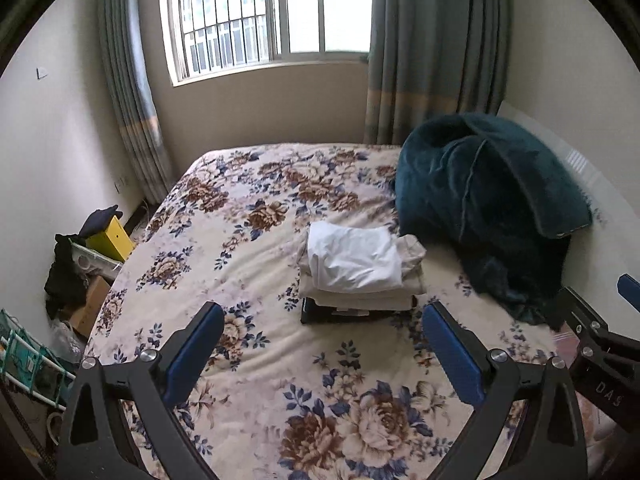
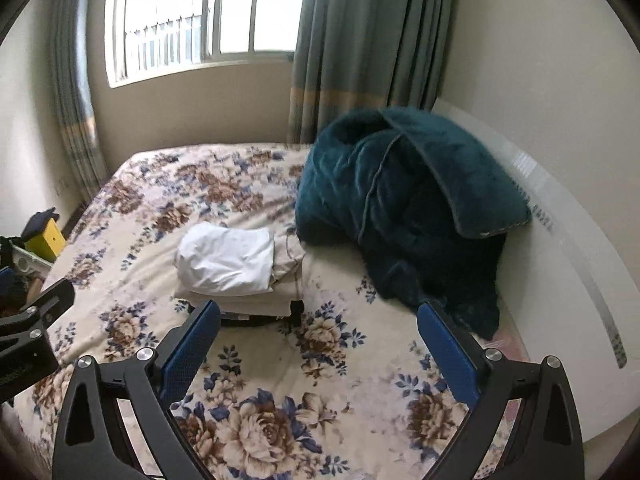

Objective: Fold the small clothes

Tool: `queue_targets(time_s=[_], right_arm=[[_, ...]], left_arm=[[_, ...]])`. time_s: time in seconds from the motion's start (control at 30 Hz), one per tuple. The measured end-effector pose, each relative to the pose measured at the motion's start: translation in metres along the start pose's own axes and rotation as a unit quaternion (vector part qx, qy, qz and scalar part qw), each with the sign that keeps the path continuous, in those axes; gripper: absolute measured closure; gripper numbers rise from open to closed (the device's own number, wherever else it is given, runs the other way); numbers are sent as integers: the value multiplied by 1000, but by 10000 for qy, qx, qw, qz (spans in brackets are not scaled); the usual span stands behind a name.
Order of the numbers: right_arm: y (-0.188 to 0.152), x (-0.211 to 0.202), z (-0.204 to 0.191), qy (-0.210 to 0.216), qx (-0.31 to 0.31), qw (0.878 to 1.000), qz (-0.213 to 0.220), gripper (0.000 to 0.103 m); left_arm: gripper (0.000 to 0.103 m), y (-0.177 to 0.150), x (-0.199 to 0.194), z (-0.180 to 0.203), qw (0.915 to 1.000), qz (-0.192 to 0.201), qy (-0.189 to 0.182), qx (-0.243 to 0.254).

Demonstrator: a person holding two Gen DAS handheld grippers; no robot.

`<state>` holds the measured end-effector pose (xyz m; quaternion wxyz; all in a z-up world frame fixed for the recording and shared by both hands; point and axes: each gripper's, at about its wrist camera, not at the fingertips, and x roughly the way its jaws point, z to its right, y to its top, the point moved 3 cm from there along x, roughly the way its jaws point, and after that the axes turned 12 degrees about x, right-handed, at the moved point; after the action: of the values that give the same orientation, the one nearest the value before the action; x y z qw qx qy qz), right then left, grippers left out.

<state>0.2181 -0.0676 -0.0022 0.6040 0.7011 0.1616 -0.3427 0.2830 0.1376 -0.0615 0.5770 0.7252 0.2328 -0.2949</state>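
Observation:
A stack of folded clothes (image 1: pixel 358 276) lies mid-bed on the floral bedspread (image 1: pixel 248 208): a white piece on top, beige pieces under it, a dark piece at the bottom. The stack also shows in the right wrist view (image 2: pixel 236 268). My left gripper (image 1: pixel 322 332) is open and empty, held above the bed just short of the stack. My right gripper (image 2: pixel 318 330) is open and empty, above the bed to the right of the stack. Part of the right gripper shows at the left wrist view's right edge (image 1: pixel 600 340).
A bundled dark teal blanket (image 1: pixel 488 204) lies at the right by the white headboard (image 2: pixel 560 216). Left of the bed, a yellow box (image 1: pixel 110 238), cardboard boxes and dark clutter sit on the floor. A window and curtains stand behind the bed.

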Motion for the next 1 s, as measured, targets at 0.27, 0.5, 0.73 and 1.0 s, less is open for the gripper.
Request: queue_targets(time_s=[0.27, 0.5, 0.73, 1.0], right_arm=[[-8, -104, 20, 218, -54, 9993, 282, 3], [-16, -167, 29, 361, -109, 9977, 571, 3], [-22, -195, 39, 465, -64, 9968, 640, 3], [-21, -201, 43, 525, -119, 9960, 714, 0]], left_arm=[[2, -20, -67, 2, 9994, 324, 68, 51], [2, -32, -104, 5, 9988, 462, 138, 32], [2, -38, -125, 7, 9979, 614, 189, -59], [0, -43, -132, 9, 9975, 643, 269, -132]])
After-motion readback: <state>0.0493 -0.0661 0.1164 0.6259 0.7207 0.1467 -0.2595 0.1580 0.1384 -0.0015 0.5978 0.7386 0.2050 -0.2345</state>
